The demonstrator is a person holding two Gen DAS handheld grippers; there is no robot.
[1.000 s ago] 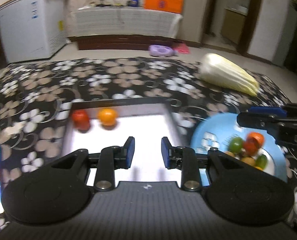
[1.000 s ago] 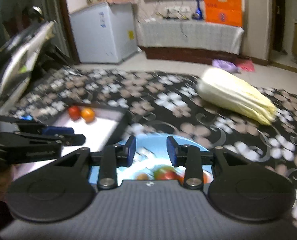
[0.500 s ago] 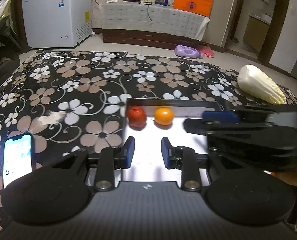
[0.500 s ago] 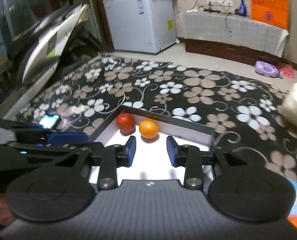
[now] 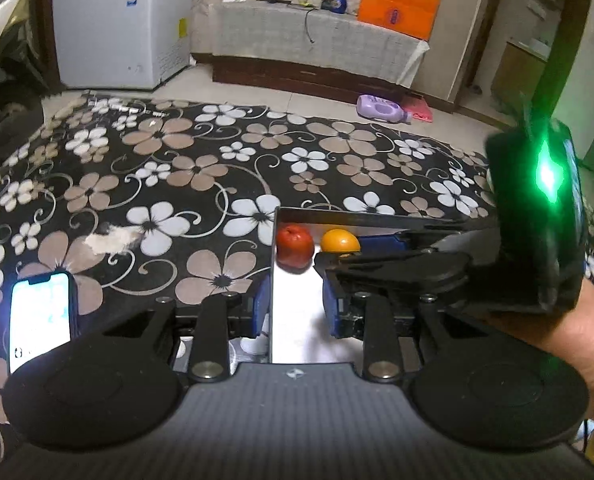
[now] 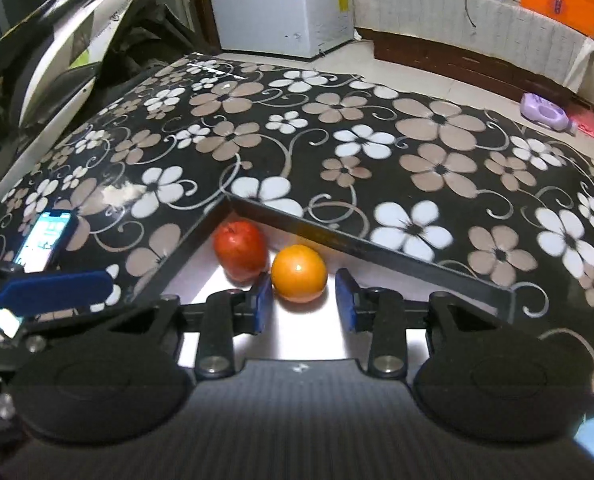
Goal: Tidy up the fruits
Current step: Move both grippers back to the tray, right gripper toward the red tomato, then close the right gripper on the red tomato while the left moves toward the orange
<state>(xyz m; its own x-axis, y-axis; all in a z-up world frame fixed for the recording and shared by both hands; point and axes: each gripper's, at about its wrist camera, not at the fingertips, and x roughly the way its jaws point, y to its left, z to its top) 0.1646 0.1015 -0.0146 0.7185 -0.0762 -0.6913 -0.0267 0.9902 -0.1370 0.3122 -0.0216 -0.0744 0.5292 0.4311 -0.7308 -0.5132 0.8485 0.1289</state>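
A red fruit [image 6: 241, 249] and an orange [image 6: 299, 273] lie side by side in the far corner of a black-rimmed white tray [image 6: 393, 258]. My right gripper [image 6: 304, 300] is open, its blue pads either side of the orange's near face, left pad touching or nearly touching it. In the left wrist view the red fruit [image 5: 295, 246] and the orange [image 5: 340, 241] sit at the tray's far rim [image 5: 377, 216]. My left gripper [image 5: 297, 304] is open and empty over the tray's left edge. The right gripper's body crosses in front of it.
The table has a black floral cloth [image 6: 337, 136]. A lit phone [image 5: 41, 320] lies on it left of the tray, also seen in the right wrist view [image 6: 45, 236]. A white freezer [image 5: 109, 24] and a covered bench [image 5: 317, 40] stand beyond the table.
Both grippers swung left from the blue plate to the tray. The right gripper has closed in on the orange, which now sits between its open pads. The left gripper shifted to the tray's left edge.
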